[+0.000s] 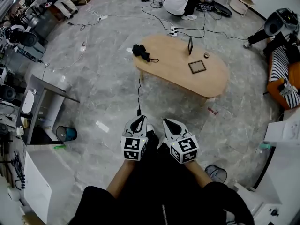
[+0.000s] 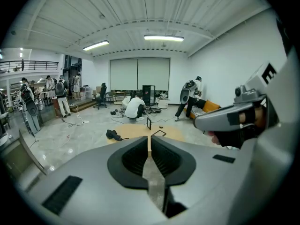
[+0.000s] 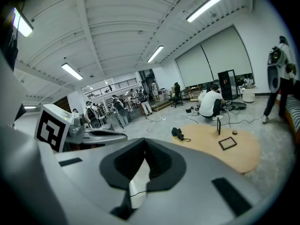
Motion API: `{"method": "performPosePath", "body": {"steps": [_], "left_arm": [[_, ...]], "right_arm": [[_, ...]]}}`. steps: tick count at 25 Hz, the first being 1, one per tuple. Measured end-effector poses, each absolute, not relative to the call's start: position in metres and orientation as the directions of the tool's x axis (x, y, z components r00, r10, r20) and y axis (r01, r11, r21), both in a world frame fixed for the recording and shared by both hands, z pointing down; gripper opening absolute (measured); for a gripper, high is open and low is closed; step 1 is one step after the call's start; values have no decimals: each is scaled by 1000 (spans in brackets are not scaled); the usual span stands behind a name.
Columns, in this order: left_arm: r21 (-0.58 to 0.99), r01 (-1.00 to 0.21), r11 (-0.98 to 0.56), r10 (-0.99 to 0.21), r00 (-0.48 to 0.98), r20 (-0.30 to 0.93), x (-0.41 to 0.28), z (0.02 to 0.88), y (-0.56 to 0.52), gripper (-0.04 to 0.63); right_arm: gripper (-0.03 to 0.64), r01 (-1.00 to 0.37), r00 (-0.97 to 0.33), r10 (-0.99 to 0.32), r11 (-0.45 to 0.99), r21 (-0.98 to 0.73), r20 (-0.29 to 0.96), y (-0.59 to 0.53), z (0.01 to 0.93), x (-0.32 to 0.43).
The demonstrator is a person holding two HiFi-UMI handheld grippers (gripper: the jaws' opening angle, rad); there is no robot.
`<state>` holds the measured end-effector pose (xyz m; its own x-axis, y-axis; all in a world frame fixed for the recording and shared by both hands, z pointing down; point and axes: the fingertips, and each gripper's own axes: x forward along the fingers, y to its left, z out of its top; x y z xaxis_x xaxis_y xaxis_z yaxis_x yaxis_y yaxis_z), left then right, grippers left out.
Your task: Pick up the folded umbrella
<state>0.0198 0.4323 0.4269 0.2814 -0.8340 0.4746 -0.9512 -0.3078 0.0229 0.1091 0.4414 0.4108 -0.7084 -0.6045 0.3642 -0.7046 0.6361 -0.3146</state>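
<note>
The folded black umbrella lies on the left end of an oval wooden table, with its strap loop trailing to the right. My left gripper and right gripper hang side by side well short of the table, over the marble floor, both shut and holding nothing. In the left gripper view the umbrella shows small beyond the closed left gripper, left of the tips. From the right gripper the umbrella lies ahead and to the right.
On the table stand an upright frame, a flat frame and a small round object. A black cable runs along the floor from the table toward me. A person crouches beyond it. A striped sofa is at right, a blue bin at left.
</note>
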Motion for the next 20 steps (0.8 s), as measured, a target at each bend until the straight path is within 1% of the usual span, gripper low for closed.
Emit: {"method": "performPosePath", "body": {"steps": [13, 20], "left_arm": [[61, -941, -333, -820, 321, 475, 22, 440, 403, 31], [87, -933, -349, -809, 347, 474, 9, 445, 369, 31]], "right_arm": [[11, -731, -681, -620, 612, -303, 390, 416, 420, 112], [11, -750, -659, -628, 590, -299, 413, 382, 424, 99]]}}
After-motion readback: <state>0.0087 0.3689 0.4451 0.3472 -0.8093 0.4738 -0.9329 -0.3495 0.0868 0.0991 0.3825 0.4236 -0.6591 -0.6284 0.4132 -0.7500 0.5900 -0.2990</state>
